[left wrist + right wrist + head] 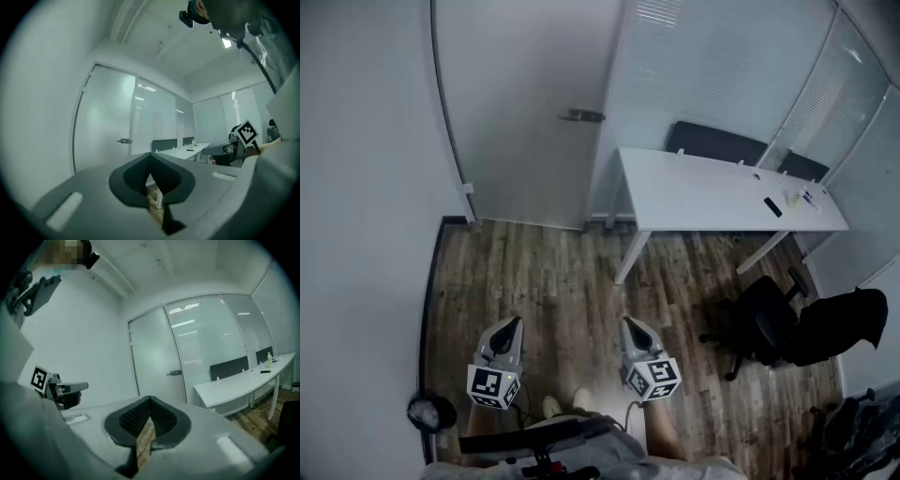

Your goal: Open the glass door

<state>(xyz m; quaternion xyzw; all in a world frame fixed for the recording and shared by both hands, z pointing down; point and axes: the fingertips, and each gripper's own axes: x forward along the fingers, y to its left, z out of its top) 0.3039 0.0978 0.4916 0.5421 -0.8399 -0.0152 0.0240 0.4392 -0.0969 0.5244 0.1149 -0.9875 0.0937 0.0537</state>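
The glass door [525, 112] stands closed in the upper middle of the head view, with its lever handle [581, 115] at the door's right edge. The left claw [512, 325] and right claw [629, 325] sit low in that frame, well apart from the door, with a stretch of wooden floor [544, 272] between. Both claws are closed, pads meeting at the tips, and neither holds anything.

The step in hand looks like the approach. To do it well, the person would walk in, spread one claw's jaws before arriving and bring it level onto the lever rather than onto the pane. The right claw seems the likelier choice, since the handle lies nearer its side. Which way the door swings cannot be told, so a gentle test after pressing the lever would be wise.

Only the head view lays out the floor gap and the white worktop [712, 192] at right. The right gripper view alone shows the handle [174, 373] side-on, and catches the other claw's marker cube [40, 378] at its left edge.
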